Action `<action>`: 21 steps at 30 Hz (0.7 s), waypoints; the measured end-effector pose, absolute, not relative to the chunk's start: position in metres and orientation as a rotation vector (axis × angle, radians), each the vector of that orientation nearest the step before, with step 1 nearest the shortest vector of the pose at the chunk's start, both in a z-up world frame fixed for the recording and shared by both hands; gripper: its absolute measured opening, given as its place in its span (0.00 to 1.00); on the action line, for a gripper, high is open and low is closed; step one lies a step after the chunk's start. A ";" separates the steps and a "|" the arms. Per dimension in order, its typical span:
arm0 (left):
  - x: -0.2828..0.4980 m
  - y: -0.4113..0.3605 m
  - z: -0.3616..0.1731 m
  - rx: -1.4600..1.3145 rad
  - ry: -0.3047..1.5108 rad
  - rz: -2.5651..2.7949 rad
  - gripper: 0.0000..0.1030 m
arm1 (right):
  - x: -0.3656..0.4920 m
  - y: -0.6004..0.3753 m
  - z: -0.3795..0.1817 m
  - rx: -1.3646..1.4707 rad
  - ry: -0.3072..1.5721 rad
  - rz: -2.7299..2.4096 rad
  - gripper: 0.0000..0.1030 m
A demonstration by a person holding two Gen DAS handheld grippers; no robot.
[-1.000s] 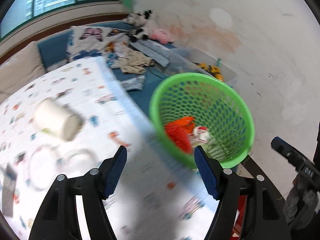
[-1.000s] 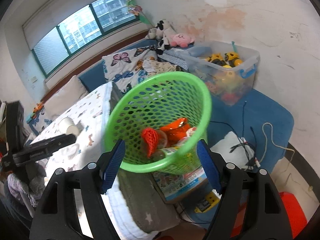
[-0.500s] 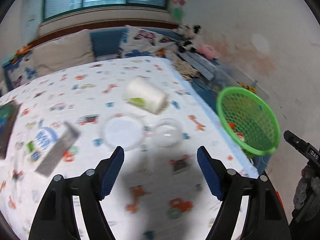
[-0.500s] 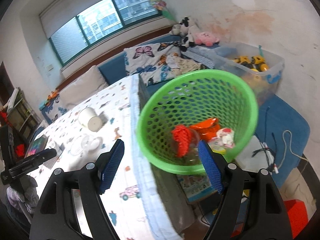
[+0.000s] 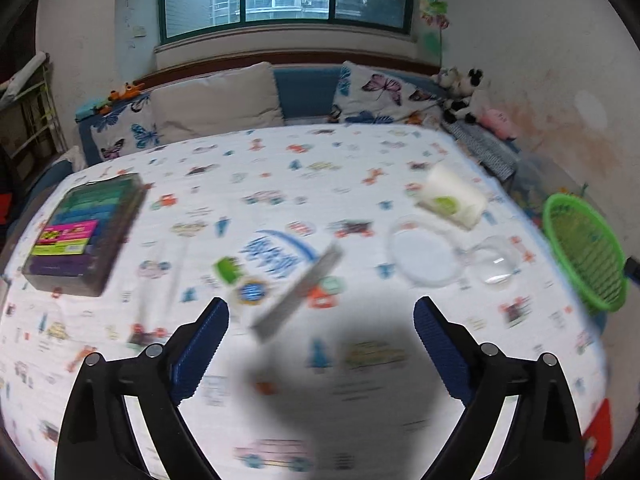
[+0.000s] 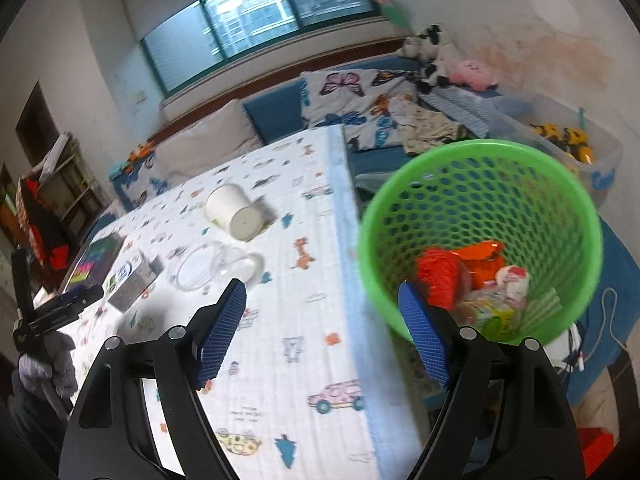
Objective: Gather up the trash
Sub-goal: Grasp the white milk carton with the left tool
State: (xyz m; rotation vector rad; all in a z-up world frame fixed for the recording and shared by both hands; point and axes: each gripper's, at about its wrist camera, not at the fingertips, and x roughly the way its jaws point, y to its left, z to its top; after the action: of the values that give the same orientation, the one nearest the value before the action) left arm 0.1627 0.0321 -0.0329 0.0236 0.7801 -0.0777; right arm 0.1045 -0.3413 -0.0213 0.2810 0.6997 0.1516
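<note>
My left gripper hangs over the patterned tablecloth, its jaws opening with nothing between them. Just ahead lies a white carton with blue print. Further right are a clear lid, a clear cup and a tipped white paper cup. The green mesh basket sits past the table's right edge. My right gripper is open and empty above that edge, with the basket beside its right finger. Inside lie a red net and an orange wrapper.
A dark box with a colourful label lies at the table's left. Pillows and soft toys line the bench under the window. A clear bin of toys stands behind the basket. A grey-gloved hand shows at far left.
The left gripper swung left from the basket to over the table's middle, and its jaws widened. The right gripper turned left, so the basket slid to the right of its view.
</note>
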 end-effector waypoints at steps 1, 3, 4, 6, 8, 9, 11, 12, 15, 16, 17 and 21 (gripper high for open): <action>0.164 0.039 -0.036 0.029 0.783 -0.079 0.89 | 0.107 -0.336 -0.022 0.278 0.704 0.162 0.77; 0.169 0.053 -0.042 0.035 0.798 -0.076 0.89 | 0.111 -0.329 -0.024 0.277 0.713 0.176 0.77; 0.173 0.062 -0.046 0.027 0.808 -0.085 0.89 | 0.115 -0.324 -0.024 0.277 0.720 0.188 0.77; 0.178 0.073 -0.051 0.019 0.822 -0.081 0.89 | 0.120 -0.317 -0.025 0.268 0.728 0.202 0.77; 0.186 0.085 -0.057 0.005 0.839 -0.093 0.89 | 0.123 -0.310 -0.026 0.256 0.734 0.211 0.77; 0.188 0.087 -0.059 0.003 0.841 -0.105 0.89 | 0.125 -0.306 -0.026 0.250 0.738 0.218 0.77; 0.193 0.090 -0.063 0.016 0.841 -0.114 0.89 | 0.130 -0.298 -0.027 0.239 0.746 0.229 0.77; 0.196 0.091 -0.065 0.024 0.846 -0.125 0.89 | 0.132 -0.295 -0.027 0.232 0.749 0.233 0.77; 0.203 0.090 -0.071 0.039 0.856 -0.134 0.89 | 0.140 -0.285 -0.028 0.219 0.760 0.248 0.77; 0.207 0.090 -0.073 0.049 0.861 -0.145 0.89 | 0.141 -0.282 -0.028 0.216 0.763 0.251 0.77; 0.209 0.090 -0.075 0.058 0.862 -0.147 0.89 | 0.144 -0.278 -0.029 0.213 0.767 0.260 0.77; 0.218 0.092 -0.082 0.077 0.867 -0.158 0.89 | 0.154 -0.265 -0.034 0.197 0.787 0.283 0.77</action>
State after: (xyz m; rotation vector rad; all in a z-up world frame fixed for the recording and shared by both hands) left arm 0.2181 0.0918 -0.0823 0.0770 0.8668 -0.1580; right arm 0.1537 -0.2648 -0.0343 0.1969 0.7873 0.2834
